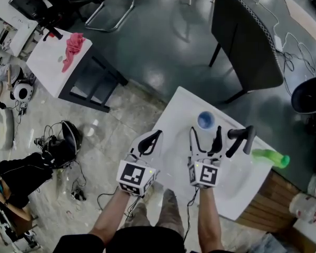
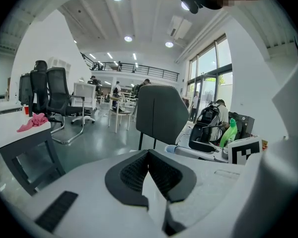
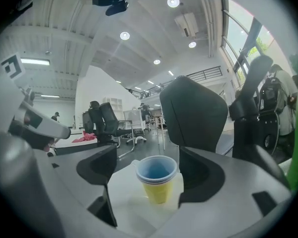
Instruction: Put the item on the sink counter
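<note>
Evidently the cup [image 3: 157, 177] stood on the worktop [image 1: 179, 109] near the faucet [image 1: 241, 138], untouched just ahead of the wide-open right hand-held gripper [image 1: 206, 133] (left hand-held gripper [image 1: 155, 137] closed, empty), so withdrawing straight back looked safest.

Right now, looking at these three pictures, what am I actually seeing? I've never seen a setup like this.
A person holds two handheld grippers, like tongs. The top-down picture comes from a head camera; the other two look along each gripper's jaws. Below is a white sink counter with a black faucet, a green bottle and a yellow cup. The left gripper is shut and empty. The right gripper is open, the cup just ahead, untouched.
</note>
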Demonstrator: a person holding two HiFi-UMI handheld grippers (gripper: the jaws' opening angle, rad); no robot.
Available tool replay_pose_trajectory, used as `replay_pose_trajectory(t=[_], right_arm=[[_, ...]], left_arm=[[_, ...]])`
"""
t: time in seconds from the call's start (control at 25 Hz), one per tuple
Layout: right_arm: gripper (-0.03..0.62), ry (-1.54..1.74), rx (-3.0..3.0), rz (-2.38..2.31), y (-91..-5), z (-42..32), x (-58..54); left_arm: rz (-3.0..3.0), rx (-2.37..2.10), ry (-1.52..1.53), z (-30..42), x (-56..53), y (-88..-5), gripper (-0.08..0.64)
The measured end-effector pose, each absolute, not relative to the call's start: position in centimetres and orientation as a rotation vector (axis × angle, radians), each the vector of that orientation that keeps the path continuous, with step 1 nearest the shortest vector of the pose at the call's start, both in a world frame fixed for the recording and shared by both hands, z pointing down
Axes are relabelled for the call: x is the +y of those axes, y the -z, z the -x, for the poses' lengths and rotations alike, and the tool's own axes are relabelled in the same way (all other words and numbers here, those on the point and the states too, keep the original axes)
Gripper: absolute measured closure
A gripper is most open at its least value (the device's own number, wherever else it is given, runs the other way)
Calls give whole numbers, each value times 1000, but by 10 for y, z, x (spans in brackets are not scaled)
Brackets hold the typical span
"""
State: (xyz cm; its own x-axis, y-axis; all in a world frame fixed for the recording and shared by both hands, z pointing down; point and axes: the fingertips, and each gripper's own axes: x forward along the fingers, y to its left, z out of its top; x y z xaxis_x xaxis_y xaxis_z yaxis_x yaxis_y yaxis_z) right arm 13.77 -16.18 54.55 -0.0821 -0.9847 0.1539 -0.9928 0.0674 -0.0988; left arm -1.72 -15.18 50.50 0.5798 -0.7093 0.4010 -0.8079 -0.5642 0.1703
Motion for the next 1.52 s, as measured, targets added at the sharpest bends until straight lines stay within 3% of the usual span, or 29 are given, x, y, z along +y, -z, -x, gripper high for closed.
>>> replay_pose_trajectory(t=[0.32,0.84,1.52], right_arm=[[261,-221,-2245,-2098,-505,-133,-141],[424,-170,-2199,-2144,-434,-125,-67],[515,-103,-1994,-2356,-372,-128,85]], left_arm=[[-2544,-1223,-360,20,-135,-467,560],[-2662,-1154,-303,36,-82,-405,560],[-2843,-923,-226,37,20,-347,559]])
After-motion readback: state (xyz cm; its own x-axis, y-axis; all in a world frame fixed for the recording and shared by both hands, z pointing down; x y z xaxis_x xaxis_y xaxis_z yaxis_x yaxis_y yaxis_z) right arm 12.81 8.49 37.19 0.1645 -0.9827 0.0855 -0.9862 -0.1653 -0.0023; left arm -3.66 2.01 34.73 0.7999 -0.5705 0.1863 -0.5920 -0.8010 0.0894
